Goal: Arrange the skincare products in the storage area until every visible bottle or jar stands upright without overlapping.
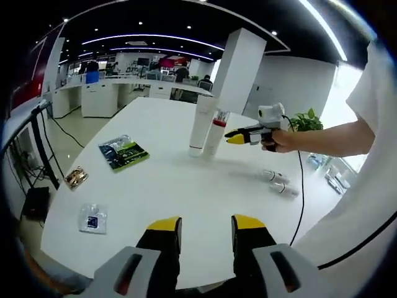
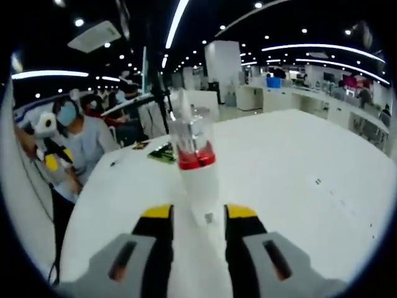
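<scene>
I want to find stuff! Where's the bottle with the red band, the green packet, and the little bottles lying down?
Red-band bottle point(image 2: 197, 158), right gripper view, red band.
Green packet point(image 1: 123, 151), left gripper view, its middle.
Lying bottles point(image 1: 277, 180), left gripper view, their sides.

Two bottles point(image 1: 208, 127) are standing side by side on the bench point(image 1: 167, 180), two tubes point(image 1: 278, 182) lying right, packets point(image 1: 123, 152) lying left.

I see two tall white bottles standing upright side by side, touching or nearly so, at 12 o'clock in the left gripper view: a plain one point(image 1: 203, 124) and one with a red band and clear cap point(image 1: 214, 133). Two small tubes point(image 1: 277, 181) lie flat at 3 o'clock of them.
</scene>
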A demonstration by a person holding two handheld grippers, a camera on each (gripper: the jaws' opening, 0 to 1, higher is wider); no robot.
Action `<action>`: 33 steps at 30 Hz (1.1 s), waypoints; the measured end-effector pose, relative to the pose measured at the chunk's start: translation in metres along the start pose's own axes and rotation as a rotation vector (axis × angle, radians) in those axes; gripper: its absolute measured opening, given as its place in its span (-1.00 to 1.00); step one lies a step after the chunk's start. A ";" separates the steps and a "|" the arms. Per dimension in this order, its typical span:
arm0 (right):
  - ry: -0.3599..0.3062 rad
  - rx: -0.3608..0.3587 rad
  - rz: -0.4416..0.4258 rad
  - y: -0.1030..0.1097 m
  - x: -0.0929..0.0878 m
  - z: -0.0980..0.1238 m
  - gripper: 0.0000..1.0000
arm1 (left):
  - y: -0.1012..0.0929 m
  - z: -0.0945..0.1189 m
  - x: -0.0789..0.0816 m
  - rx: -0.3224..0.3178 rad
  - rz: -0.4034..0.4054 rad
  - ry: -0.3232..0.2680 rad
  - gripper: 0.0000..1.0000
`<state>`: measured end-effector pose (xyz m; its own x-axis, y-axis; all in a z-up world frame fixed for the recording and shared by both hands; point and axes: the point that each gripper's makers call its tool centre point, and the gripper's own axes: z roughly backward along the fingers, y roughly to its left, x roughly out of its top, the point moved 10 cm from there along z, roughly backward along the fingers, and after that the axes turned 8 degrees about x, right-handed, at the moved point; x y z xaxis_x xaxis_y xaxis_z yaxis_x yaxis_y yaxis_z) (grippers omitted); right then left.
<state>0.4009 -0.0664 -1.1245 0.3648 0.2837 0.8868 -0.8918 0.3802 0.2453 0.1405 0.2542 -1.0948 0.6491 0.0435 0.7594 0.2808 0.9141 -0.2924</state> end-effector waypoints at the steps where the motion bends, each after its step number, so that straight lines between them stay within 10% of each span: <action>1: -0.017 -0.002 -0.021 0.004 -0.001 0.004 -0.39 | 0.000 -0.001 0.000 0.002 0.009 0.005 -0.41; 12: -0.097 -0.031 -0.183 0.074 -0.025 0.055 -0.36 | -0.024 -0.020 0.016 -0.128 0.016 0.003 -0.63; 18: -0.100 -0.060 -0.204 0.094 -0.031 0.083 -0.12 | -0.037 -0.032 0.021 -0.089 -0.045 -0.019 -0.57; 24: -0.004 -0.226 -0.135 0.118 -0.062 0.142 -0.09 | -0.051 -0.050 0.020 -0.102 -0.151 -0.021 -0.34; 33: 0.179 -0.342 -0.105 0.142 -0.103 0.171 -0.28 | -0.073 -0.064 0.002 -0.190 -0.214 0.056 -0.06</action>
<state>0.1909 -0.1926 -1.1138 0.5172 0.3650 0.7741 -0.7175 0.6780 0.1597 0.1665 0.1615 -1.1087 0.5970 -0.1696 0.7841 0.5399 0.8079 -0.2363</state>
